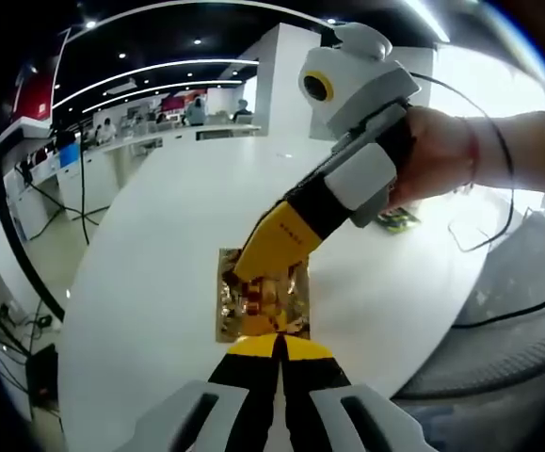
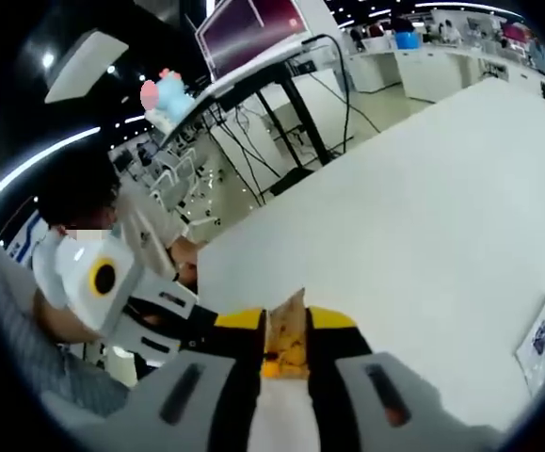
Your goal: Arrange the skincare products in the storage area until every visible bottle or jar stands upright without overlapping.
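Funny one: there's no bottle or jar on this table that I can make out, just a shiny gold foil sachet (image 1: 263,303) lying on the big white round table (image 1: 159,282).

Both tools are on it. The left gripper (image 1: 278,347) has its yellow-tipped jaws drawn nearly together at the sachet's near edge, though I can't tell if they actually pinch it. The right gripper (image 1: 270,247) reaches in from the far side, and in the right gripper view (image 2: 287,344) its jaws are closed on the foil edge.

So I'd say we're mid-handling of the sachet, probably trying to lift or stand it. The next move needs both tips working together, since foil is floppy and slippery.

Room's fine: bare white top all around, edge well off. A small printed card (image 2: 538,341) sits off to one side.
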The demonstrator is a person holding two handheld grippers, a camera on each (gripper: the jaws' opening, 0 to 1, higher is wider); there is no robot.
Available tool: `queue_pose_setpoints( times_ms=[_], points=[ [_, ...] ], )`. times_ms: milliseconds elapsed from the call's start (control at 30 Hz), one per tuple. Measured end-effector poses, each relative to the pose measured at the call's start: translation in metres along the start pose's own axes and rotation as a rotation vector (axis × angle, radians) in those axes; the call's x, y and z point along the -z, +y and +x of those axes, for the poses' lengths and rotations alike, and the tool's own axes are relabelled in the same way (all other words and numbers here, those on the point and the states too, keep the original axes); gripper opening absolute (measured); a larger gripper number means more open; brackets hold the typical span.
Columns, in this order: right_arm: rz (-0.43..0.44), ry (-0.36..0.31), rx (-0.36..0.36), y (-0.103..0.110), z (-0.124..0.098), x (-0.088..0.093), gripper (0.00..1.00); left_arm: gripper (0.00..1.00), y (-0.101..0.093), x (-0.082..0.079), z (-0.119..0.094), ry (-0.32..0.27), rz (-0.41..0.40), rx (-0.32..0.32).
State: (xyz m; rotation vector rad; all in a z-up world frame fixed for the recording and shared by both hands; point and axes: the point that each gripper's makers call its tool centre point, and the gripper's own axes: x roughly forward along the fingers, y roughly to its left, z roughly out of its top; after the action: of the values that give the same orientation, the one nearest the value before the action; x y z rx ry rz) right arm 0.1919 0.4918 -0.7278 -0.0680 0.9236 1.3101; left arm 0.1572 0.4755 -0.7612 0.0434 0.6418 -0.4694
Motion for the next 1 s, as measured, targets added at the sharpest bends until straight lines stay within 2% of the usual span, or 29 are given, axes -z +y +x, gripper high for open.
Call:
queue_pose_setpoints(
  times_ms=[200, 433, 500, 533, 567, 767, 1000],
  points=[
    [0.001, -0.011, -0.048, 0.014, 0.001, -0.006, 0.15, 0.01, 0.000, 0.000, 0.000, 0.006, 0.002, -0.001],
    [-0.077, 0.028, -0.041, 0.022, 0.004, -0.005, 0.15, 0.01, 0.000, 0.000, 0.000, 0.011, 0.004, 0.000],
    [-0.097, 0.042, -0.021, 0.019, 0.004, -0.004, 0.12, 0.01, 0.000, 0.000, 0.000, 0.013, 0.004, -0.001],
    [-0.104, 0.051, -0.020, 0.019, 0.003, -0.003, 0.06, 0.01, 0.000, 0.000, 0.000, 0.014, 0.005, -0.001],
    [-0.099, 0.060, -0.014, 0.018, 0.003, -0.002, 0.03, 0.01, 0.000, 0.000, 0.000, 0.014, 0.005, -0.002],
    [-0.044, 0.074, -0.007, 0.015, 0.001, 0.003, 0.02, 0.01, 0.000, 0.000, 0.000, 0.015, 0.008, -0.003],
    [-0.042, 0.103, 0.001, 0.012, -0.005, 0.017, 0.02, 0.01, 0.000, 0.000, 0.000, 0.014, 0.005, -0.003]
  ],
)
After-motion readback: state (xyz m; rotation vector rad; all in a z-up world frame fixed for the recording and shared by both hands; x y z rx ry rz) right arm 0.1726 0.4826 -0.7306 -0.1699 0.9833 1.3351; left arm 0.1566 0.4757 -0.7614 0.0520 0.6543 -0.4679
